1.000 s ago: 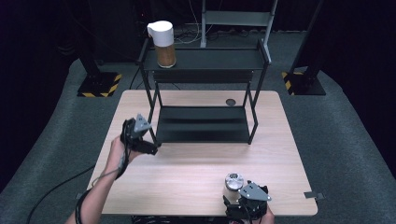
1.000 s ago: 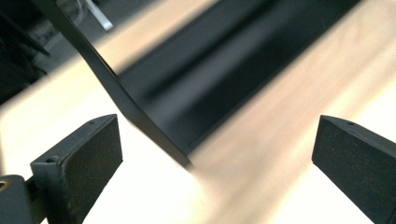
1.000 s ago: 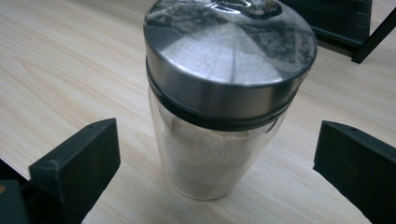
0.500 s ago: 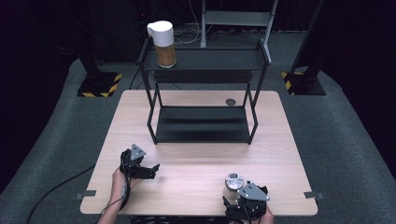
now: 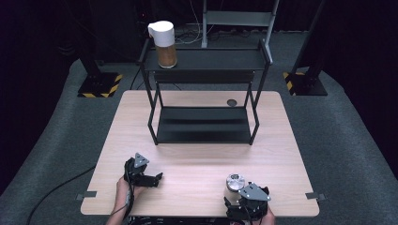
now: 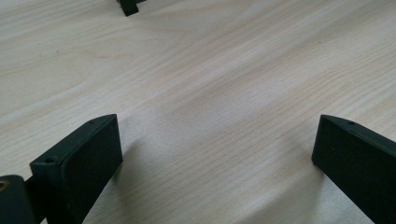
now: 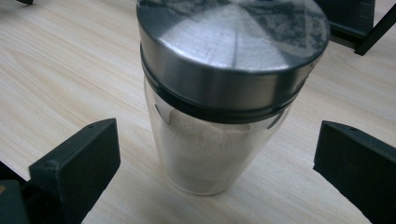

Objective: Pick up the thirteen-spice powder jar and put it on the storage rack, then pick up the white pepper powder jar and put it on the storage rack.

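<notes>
A glass jar [image 7: 212, 154] with a brushed metal lid [image 7: 232, 44] and white powder inside stands upright on the wooden table near its front edge, seen from above as a round lid [image 5: 235, 181]. My right gripper [image 7: 212, 172] is open, one jaw on each side of the jar, not touching it; in the high view it sits at the front right [image 5: 244, 201]. My left gripper [image 5: 156, 178] rests low over bare wood at the front left, open with nothing between its jaws [image 6: 215, 158].
A black two-tier metal shelf [image 5: 204, 61] stands at the middle back of the table [image 5: 197, 159]. On its top tier, at the left, is a white-lidded jug of brown contents [image 5: 164, 44]. A small dark disc [image 5: 231, 102] lies behind the shelf's right side.
My left gripper has drawn back from beside the shelf's left front leg toward the table's front edge and lower. The right gripper and the jar have stayed in place.
</notes>
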`<control>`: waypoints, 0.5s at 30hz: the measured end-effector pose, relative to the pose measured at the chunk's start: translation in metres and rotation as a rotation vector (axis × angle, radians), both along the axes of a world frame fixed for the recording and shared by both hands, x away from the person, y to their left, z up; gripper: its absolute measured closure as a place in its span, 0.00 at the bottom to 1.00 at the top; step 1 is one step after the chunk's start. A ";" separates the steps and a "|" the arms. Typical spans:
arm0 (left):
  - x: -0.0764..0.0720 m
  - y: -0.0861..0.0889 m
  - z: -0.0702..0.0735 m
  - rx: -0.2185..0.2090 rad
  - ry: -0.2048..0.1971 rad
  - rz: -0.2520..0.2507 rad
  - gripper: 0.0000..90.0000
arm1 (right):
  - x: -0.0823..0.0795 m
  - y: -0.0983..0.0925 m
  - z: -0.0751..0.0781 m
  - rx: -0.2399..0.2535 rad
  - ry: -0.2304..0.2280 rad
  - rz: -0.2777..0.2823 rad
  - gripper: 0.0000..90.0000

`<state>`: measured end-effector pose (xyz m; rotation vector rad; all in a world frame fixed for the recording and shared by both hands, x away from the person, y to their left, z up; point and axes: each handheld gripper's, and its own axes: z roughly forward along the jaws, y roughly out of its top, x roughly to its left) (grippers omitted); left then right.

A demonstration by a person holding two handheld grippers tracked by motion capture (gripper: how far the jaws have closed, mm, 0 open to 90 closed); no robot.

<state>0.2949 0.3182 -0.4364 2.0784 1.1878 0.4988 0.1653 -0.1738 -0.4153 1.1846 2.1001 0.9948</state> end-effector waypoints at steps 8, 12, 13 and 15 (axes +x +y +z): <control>0.001 -0.002 0.000 -0.002 0.001 0.001 0.00 | 0.001 0.006 0.003 -0.009 0.001 0.019 0.00; 0.001 -0.002 0.000 -0.001 0.000 0.004 0.00 | 0.001 0.007 0.004 -0.013 -0.006 0.021 0.00; 0.000 -0.002 0.000 -0.001 0.001 0.004 0.00 | 0.000 0.006 0.004 -0.011 -0.009 0.021 0.00; 0.000 -0.002 0.000 -0.002 0.000 0.004 0.00 | 0.000 0.006 0.004 -0.011 -0.011 0.014 0.00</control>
